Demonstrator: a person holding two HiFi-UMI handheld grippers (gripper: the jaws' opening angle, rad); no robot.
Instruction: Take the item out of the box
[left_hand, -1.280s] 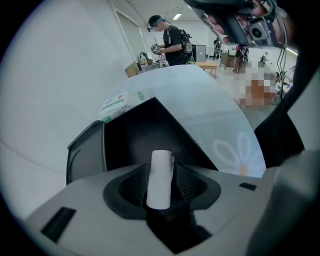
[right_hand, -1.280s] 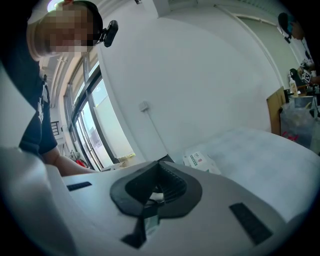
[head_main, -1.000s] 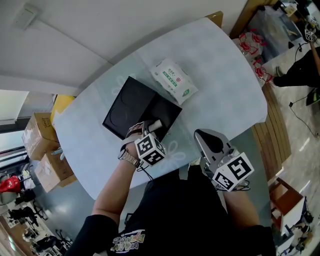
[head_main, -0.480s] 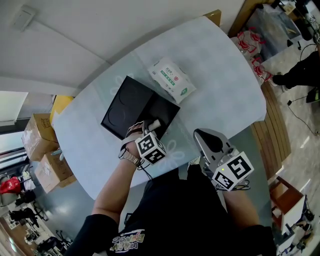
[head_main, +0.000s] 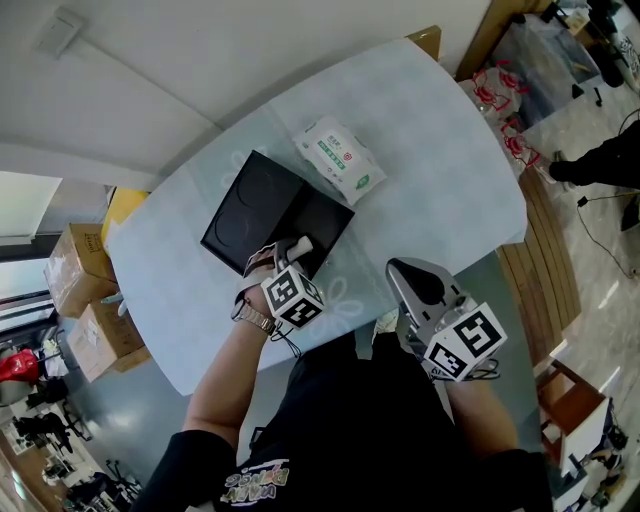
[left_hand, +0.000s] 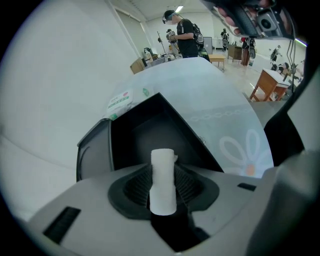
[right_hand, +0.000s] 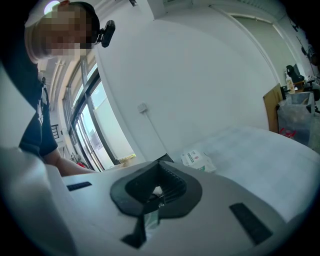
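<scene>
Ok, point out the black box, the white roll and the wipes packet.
black box (head_main: 250, 208), head view, its left half.
white roll (left_hand: 163, 181), left gripper view, its middle.
wipes packet (head_main: 338, 160), head view, its centre.

Left tool (head_main: 295, 250), tipped down, has just been closing its jaws on a white cylinder (left_hand: 163, 181); right tool's (head_main: 405, 275) jaws together.

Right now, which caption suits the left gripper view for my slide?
Left gripper, jaws just closing, grips a white roll over the open black box.

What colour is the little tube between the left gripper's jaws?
White. The tube shows best in the left gripper view.
</scene>
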